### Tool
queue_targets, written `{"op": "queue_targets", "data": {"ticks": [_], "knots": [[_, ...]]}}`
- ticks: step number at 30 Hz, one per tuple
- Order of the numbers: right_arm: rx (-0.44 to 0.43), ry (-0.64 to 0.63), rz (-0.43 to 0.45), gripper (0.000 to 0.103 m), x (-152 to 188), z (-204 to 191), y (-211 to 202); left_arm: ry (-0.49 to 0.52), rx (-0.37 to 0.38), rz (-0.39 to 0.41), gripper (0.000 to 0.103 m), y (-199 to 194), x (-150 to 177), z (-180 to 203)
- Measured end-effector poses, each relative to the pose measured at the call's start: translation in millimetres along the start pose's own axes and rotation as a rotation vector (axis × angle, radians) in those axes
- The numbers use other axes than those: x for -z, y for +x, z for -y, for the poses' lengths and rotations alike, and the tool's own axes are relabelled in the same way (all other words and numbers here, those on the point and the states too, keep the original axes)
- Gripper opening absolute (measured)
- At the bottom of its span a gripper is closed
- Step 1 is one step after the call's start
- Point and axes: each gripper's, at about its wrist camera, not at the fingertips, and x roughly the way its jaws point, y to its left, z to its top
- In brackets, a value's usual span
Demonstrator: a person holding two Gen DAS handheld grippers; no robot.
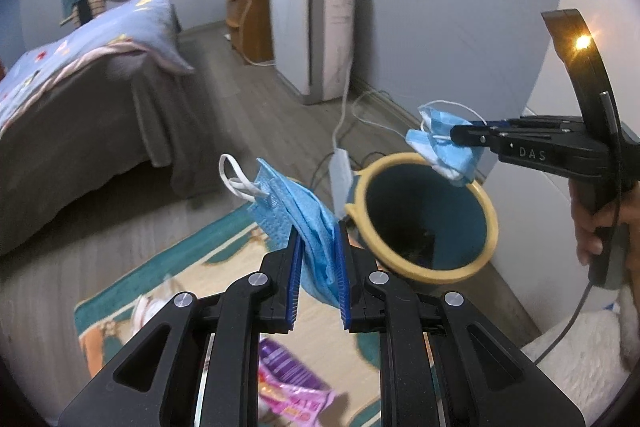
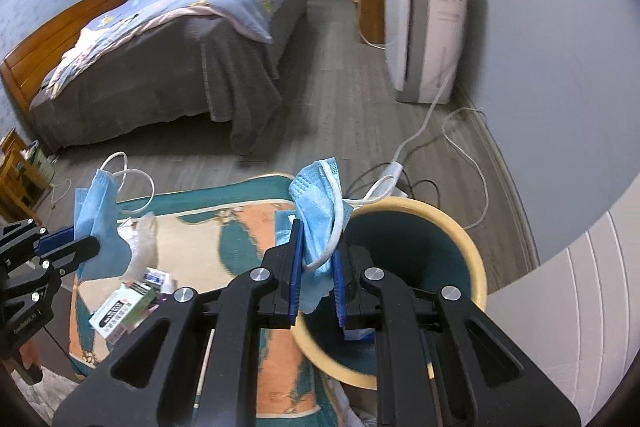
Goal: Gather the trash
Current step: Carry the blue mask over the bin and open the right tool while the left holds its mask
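My left tool is clamped on a blue face mask, its blue pads pinching the crumpled fabric between them; the white ear loops stick out at ten o'clock from the grip. My right tool is likewise clamped on a second blue mask, with a white loop hanging down between the pads.

In the left wrist view the right tool comes in from three o'clock, and its mask hangs just over the far rim of the trash bin. The bin is teal inside with a pale yellow rim, and it is at two o'clock from my left tool. In the right wrist view the same bin opens right beneath and at three o'clock of the right tool, and the left tool enters from nine o'clock with its mask held over the patterned rug.

On the rug, more litter lies loose: a small white carton and a clear plastic wrapper at eight o'clock of the right tool, and a pink snack packet below my left tool.

A bed with a blue quilt stands at eleven o'clock, a white air purifier against the wall at one o'clock. A white cable runs from it across the wooden floor towards the bin.
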Motion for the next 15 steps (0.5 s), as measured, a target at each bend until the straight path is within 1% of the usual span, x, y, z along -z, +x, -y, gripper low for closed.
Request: {"op": "queue_targets", "data": {"ticks": [3,8,11,15], "knots": [[0.016,0.031,-0.011,0.013,5.0,19.8,3.7,0.017,0.033,-0.017,0.016,13.2,-5.5,13.4],[0.038,0.101,-0.035,0.013,16.3,47.4,13.4,0.06,0.09,-0.068,0.016,39.1,-7.9,37.1],[0.047,0.15,-0.055,0.013,23.0,59.0,23.9,0.074,0.127,-0.094,0.016,53.9,-8.6,48.6],[0.058,0.21,-0.096,0.013,32.4,71.4,40.0,0.094,0.155,-0.116,0.016,69.0,-8.0,60.9]]}}
